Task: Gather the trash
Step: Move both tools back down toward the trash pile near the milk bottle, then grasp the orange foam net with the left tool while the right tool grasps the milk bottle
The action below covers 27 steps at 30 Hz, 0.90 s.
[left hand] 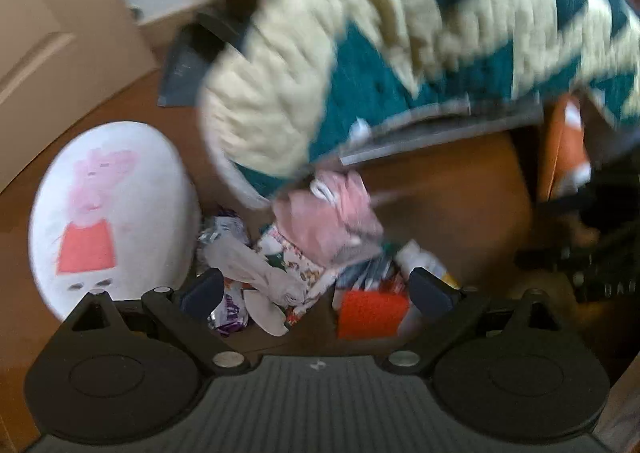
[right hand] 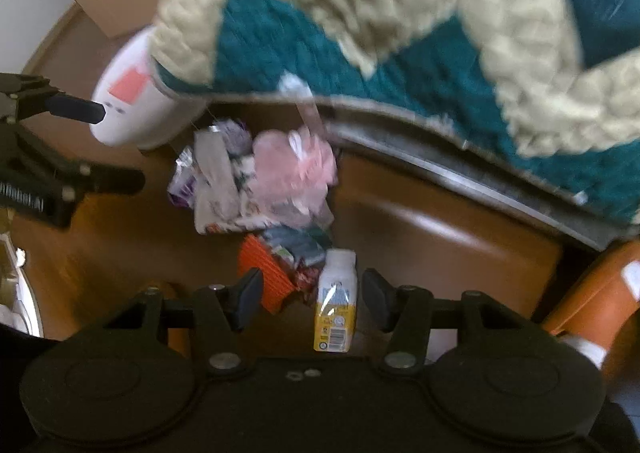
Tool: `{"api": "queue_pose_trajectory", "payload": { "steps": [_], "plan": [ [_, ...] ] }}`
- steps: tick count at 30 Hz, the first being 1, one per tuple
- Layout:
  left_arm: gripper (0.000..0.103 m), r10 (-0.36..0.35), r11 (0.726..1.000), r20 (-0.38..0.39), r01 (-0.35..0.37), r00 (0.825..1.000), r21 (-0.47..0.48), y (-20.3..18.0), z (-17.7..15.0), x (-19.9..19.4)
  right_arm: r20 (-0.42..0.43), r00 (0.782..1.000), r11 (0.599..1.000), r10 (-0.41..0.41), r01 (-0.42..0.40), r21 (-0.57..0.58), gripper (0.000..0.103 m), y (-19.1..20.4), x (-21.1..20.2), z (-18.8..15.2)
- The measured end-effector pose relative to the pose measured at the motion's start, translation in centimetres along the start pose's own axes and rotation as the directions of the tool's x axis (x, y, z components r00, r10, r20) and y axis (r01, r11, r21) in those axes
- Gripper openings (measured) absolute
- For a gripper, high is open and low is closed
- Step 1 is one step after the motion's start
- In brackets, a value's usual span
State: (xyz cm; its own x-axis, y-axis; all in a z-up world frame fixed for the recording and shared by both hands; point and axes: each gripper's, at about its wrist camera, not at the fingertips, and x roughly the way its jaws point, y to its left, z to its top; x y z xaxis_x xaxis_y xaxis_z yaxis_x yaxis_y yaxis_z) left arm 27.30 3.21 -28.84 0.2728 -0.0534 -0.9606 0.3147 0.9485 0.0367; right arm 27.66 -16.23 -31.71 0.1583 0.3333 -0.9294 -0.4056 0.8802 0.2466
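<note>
Hovering: both grippers point down over the trash pile (left hand: 304, 265) beside the bed (left hand: 400, 53).
Left gripper (left hand: 316, 289): jaws wide, empty.
Right gripper (right hand: 312, 297): jaws apart around the bottle (right hand: 336, 301), not touching.
Risk: blur suggests speed; closing off-centre could tip the bottle.

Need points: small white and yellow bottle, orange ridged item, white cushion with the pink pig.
small bottle (right hand: 336, 301), right wrist view, on its label, mid-body.
orange ridged item (left hand: 372, 313), left wrist view, on its flat orange face.
white cushion (left hand: 116, 213), left wrist view, on the printed pig, near the cushion's middle.
</note>
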Motion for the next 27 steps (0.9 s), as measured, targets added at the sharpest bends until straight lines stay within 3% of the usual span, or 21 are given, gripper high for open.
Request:
{"api": "queue_pose_trajectory", "payload": {
  "steps": [7,10,14,18,23,27],
  "plan": [
    [0.099,-0.072,0.997,-0.114,0.074,0.991,0.019,-0.4,-1.2,8.4,-0.098,0.995,0.999,0.022,-0.017,0.051,0.054,-1.6,7.2,-0.3],
    [0.099,-0.120,0.993,-0.197,0.116,0.973,-0.029,-0.7,-2.5,12.3,-0.144,0.989,0.999,0.029,-0.023,0.048,0.054,-1.9,10.4,-0.4],
    [0.099,-0.141,0.990,-0.259,0.144,0.956,-0.009,-1.8,-4.4,16.0,-0.211,0.977,0.999,0.034,-0.025,0.044,0.054,-2.0,13.9,-1.1],
    [0.099,-0.163,0.985,-0.292,0.171,0.942,0.002,-3.1,-6.3,19.2,-0.259,0.965,0.999,0.034,-0.023,0.048,0.054,-2.1,16.7,-1.7],
    [0.099,-0.175,0.982,-0.292,0.187,0.940,0.013,-4.0,-7.4,21.4,-0.296,0.955,0.999,0.027,-0.017,0.037,0.055,-2.1,19.2,-2.0],
    [0.099,-0.199,0.980,-0.289,0.197,0.936,-0.039,-4.0,-7.8,22.9,-0.314,0.949,0.999,0.014,-0.003,0.036,0.055,-2.3,21.0,-2.1]
  ]
}}
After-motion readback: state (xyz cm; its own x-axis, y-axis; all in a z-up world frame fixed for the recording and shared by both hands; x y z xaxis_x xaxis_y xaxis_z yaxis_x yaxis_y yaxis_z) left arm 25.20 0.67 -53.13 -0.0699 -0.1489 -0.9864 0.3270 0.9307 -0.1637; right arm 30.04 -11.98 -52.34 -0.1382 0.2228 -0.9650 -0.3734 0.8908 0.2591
